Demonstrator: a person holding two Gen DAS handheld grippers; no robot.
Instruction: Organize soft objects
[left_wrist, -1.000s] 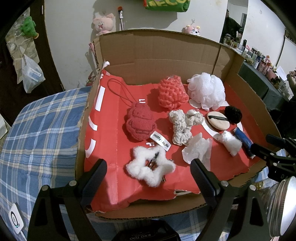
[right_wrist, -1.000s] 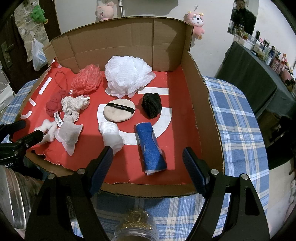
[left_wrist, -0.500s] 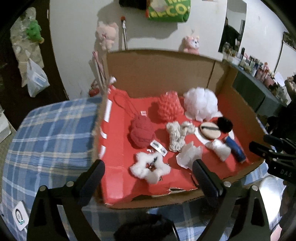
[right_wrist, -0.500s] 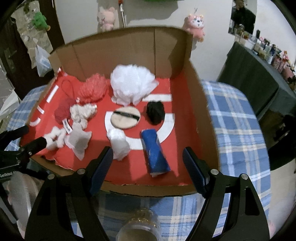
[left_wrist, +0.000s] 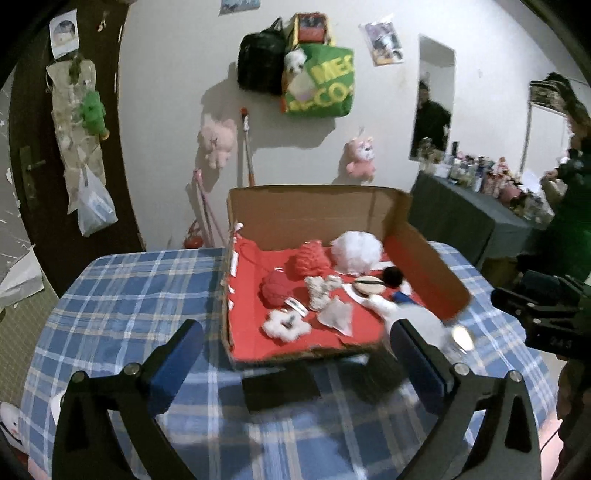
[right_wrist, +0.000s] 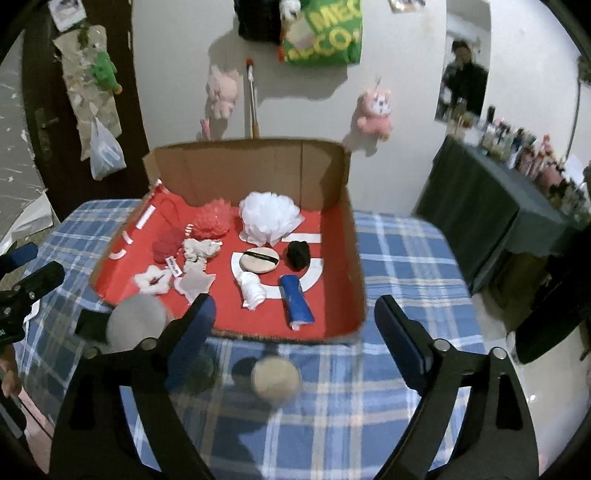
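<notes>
Left gripper (left_wrist: 295, 363) and right gripper (right_wrist: 293, 326) both hover over the plaid table (right_wrist: 399, 258) short of the cardboard box (right_wrist: 354, 266), jaws spread wide, nothing held. All soft items sit inside the box: white pouf (right_wrist: 269, 218) and red pouf (right_wrist: 214, 218) by the back wall, blue roll (right_wrist: 296, 302) near the front right corner, star scrunchie (left_wrist: 283, 325) by the front edge. Items lie in loose rows; whether any sorting is left I cannot tell.
</notes>
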